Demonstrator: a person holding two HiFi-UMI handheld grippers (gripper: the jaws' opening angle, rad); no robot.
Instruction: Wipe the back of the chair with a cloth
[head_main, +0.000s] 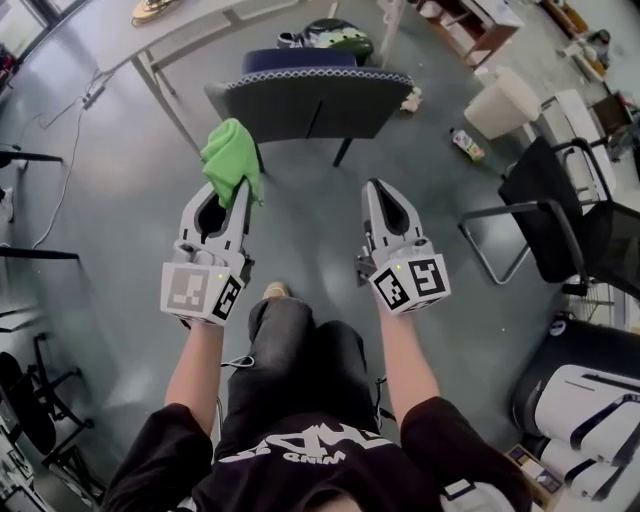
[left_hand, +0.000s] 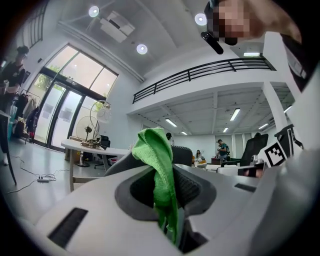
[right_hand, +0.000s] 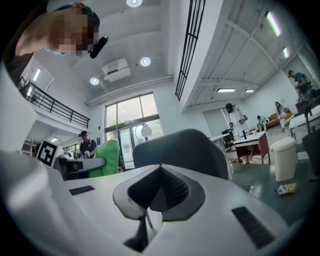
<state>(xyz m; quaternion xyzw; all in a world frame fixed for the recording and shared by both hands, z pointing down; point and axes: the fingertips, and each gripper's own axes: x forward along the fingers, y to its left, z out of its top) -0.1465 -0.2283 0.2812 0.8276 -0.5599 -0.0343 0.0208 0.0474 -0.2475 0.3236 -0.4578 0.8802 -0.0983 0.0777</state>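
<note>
The green cloth (head_main: 231, 153), soft and light (likely to fold rather than push), is clamped by its lower end in the left gripper (head_main: 236, 192), its bunched top free for wiping. The dark chair back (head_main: 318, 100) stands ahead, apparently not yet touched; the right gripper (head_main: 373, 188) is closed, empty.

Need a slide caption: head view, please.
Left tool clamps a green cloth, facing the chair; right tool shut, empty.

Chair (head_main: 315, 100) ahead of tongs; cloth (head_main: 232, 158) in left tongs (head_main: 238, 195).
</note>
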